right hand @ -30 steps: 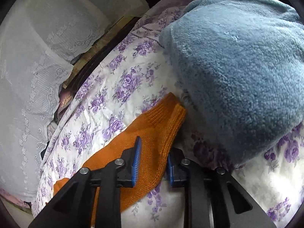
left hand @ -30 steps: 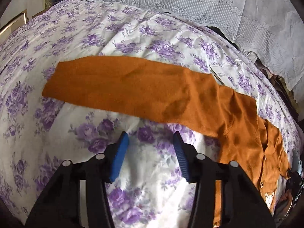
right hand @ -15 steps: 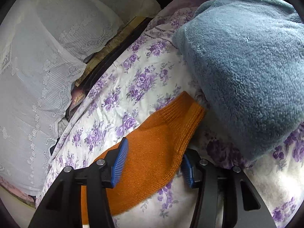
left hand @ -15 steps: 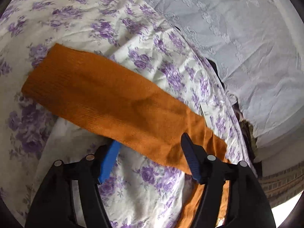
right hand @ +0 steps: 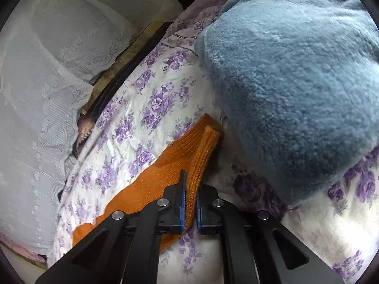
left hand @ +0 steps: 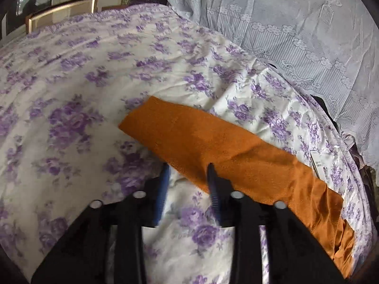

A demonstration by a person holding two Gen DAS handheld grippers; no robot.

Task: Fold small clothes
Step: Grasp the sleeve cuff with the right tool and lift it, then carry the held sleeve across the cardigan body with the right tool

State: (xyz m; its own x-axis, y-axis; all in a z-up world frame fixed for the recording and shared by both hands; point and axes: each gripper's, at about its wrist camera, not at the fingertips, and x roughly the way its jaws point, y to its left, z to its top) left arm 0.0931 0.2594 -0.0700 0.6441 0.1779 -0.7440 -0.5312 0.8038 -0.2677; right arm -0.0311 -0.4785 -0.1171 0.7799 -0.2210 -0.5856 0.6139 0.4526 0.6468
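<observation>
Tag [left hand: 317, 163] beside orange sweater [left hand: 225, 151], print perhaps too blurred.

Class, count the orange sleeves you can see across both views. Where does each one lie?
2. One sleeve lies flat on the floral sheet; the other sleeve is pinched by the right hand-held gripper beside the blue blanket.

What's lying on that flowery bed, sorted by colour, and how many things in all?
Orange: 1, the orange knitted garment, its ribbed cuff pinched in the right gripper.
Blue: 1, the fluffy blue blanket.
White: 1, a small white paper tag.
Total: 3
</observation>
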